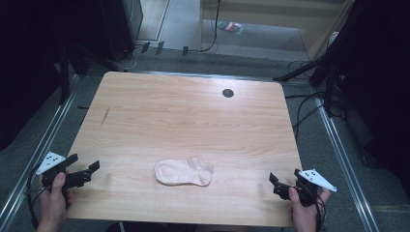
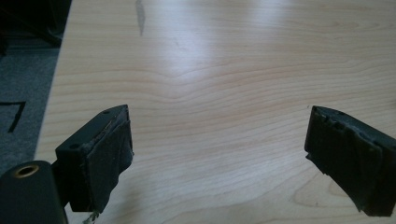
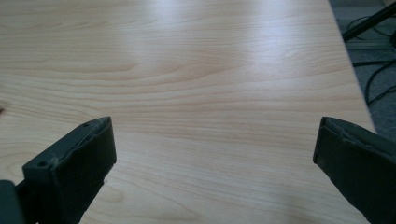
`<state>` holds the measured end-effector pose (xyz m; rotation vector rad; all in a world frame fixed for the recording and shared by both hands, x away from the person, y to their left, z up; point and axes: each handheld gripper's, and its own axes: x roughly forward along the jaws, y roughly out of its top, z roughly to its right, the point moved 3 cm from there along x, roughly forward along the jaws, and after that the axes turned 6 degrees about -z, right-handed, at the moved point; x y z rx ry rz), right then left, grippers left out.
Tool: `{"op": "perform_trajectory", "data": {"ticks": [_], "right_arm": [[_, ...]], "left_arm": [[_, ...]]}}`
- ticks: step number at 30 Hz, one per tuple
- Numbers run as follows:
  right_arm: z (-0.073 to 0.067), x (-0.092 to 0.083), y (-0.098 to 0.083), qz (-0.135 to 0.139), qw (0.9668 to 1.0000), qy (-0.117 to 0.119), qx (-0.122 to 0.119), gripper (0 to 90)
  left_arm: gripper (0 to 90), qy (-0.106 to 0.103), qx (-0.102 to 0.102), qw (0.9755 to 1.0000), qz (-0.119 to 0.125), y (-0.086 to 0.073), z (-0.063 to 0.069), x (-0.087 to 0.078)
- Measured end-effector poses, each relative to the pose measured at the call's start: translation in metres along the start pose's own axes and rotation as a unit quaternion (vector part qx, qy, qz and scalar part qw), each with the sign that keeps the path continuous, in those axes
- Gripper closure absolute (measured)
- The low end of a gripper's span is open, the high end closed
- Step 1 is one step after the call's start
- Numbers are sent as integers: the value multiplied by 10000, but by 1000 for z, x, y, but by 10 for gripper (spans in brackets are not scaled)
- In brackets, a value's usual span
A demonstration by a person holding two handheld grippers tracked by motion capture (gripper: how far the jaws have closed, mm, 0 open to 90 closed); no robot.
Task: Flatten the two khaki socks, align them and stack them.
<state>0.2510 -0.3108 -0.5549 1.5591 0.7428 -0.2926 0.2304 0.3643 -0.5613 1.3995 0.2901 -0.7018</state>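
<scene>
Sock (image 1: 183, 172) laid flat near desk's near edge, centred, toe end left, cuff right; nothing touching it. Desk (image 1: 183, 116) otherwise bare, so room left for spreading or folding. Left gripper (image 1: 83, 172) held at near left corner, right gripper (image 1: 285, 181) at near right, both well apart from sock. Fingers of each spread apart, nothing gripped; likely kept ready for reach inward.

A light wooden table (image 1: 193, 111) stands on grey carpet (image 1: 183, 24), with black cables (image 1: 309, 104) trailing in dim surroundings.
</scene>
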Motion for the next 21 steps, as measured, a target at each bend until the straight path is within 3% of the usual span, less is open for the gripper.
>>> {"op": "perform_trajectory", "data": {"ticks": [3,6,9,13,21], "right_arm": [[6,0,-4,-75,9998,-169,-82,0],[11,-2,-5,-9,9999,-55,101,0],[13,-1,-6,-18,9998,15,181,0],[13,2,-7,-55,9997,-26,217,0],[13,2,-7,-35,9998,-1,215,0]], "left_arm": [[79,203,78,9998,32,0,-5,-4],[79,277,51,9996,58,-2,-10,-3],[65,206,65,9996,159,-3,-9,-1],[62,286,176,9994,96,-4,-6,1],[61,196,-58,9996,192,-3,-10,1]]}}
